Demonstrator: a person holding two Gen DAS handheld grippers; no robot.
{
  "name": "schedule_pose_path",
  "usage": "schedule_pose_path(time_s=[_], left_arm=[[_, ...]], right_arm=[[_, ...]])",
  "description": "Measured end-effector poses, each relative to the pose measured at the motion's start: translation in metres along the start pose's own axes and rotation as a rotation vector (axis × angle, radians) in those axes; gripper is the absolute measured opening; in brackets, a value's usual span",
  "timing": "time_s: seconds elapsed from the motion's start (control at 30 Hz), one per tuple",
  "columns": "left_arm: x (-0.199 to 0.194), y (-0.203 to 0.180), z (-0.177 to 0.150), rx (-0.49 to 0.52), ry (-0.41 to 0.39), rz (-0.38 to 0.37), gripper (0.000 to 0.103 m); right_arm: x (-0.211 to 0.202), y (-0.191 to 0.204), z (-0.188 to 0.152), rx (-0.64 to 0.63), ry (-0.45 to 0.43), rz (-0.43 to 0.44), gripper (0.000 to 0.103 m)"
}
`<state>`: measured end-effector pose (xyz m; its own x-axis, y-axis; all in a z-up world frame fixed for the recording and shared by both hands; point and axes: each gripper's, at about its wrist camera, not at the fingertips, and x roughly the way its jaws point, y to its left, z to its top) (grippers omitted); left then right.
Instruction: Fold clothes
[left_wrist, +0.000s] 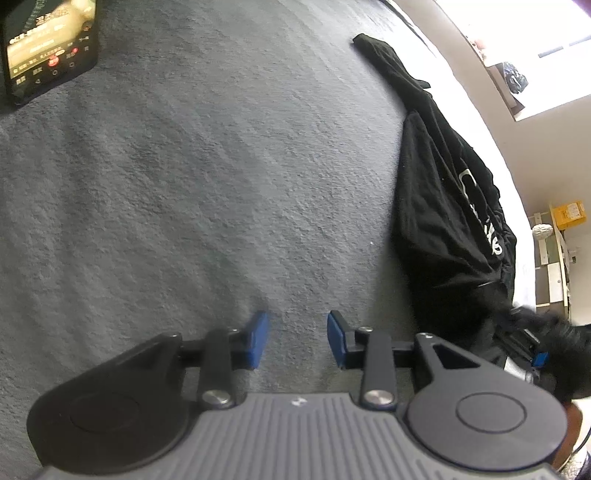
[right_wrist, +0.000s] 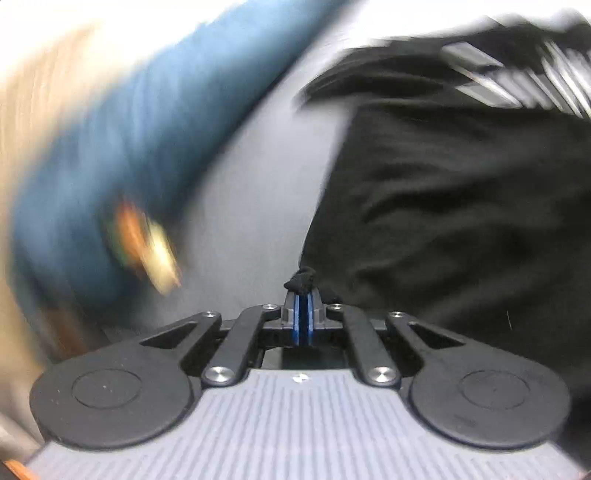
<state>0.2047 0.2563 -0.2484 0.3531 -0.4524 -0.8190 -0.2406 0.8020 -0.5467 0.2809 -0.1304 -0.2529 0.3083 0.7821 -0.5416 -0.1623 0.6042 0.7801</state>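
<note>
Left wrist: fingers (left_wrist: 297, 339) apart, empty; black garment (left_wrist: 443, 206) print unreadable. Right fingers (right_wrist: 303, 295) pinch its fabric.

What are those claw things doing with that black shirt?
A person holds a claw in each hand to fold clothes. The right gripper is shut on a bit of the black garment, pinching its edge. The left gripper is open and holds nothing, over the bare grey blanket, with the garment bunched up to its right. A phone lies at the far corner. No fold is made yet.
</note>
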Motion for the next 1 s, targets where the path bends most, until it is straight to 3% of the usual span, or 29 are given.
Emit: schedule_pose_path(time_s=[0.13,0.2,0.33,0.43,0.6,0.63,0.73,0.83,1.0], left_arm=[[0.006,-0.010,-0.001,0.009,0.009,-0.008,0.036],[0.007,-0.015,-0.001,0.016,0.012,-0.010,0.036],[0.010,-0.019,-0.002,0.023,0.026,-0.009,0.037],[0.013,-0.017,-0.001,0.027,0.031,-0.006,0.037],[0.015,-0.009,0.002,-0.002,0.033,-0.005,0.037],[0.016,-0.007,0.003,-0.012,0.033,-0.012,0.037],[0.017,-0.003,0.006,-0.033,0.033,-0.033,0.037],[0.017,0.001,0.011,-0.072,0.022,-0.064,0.037],[0.016,0.019,0.016,-0.142,0.014,-0.094,0.037]], right_arm=[[-0.031,-0.080,-0.013,0.592,-0.162,0.293,0.002],[-0.035,-0.100,-0.028,0.742,-0.213,0.381,0.002],[-0.038,-0.103,-0.040,0.784,-0.229,0.459,0.002],[-0.035,-0.087,-0.037,0.688,-0.155,0.491,0.002],[-0.011,-0.029,-0.017,0.287,0.127,0.446,0.003],[-0.003,-0.021,-0.017,0.259,0.167,0.461,0.003],[0.006,-0.007,-0.021,0.236,0.200,0.479,0.003],[-0.001,-0.001,-0.019,0.172,0.200,0.424,0.003],[0.028,0.006,-0.021,0.027,0.279,0.318,0.006]])
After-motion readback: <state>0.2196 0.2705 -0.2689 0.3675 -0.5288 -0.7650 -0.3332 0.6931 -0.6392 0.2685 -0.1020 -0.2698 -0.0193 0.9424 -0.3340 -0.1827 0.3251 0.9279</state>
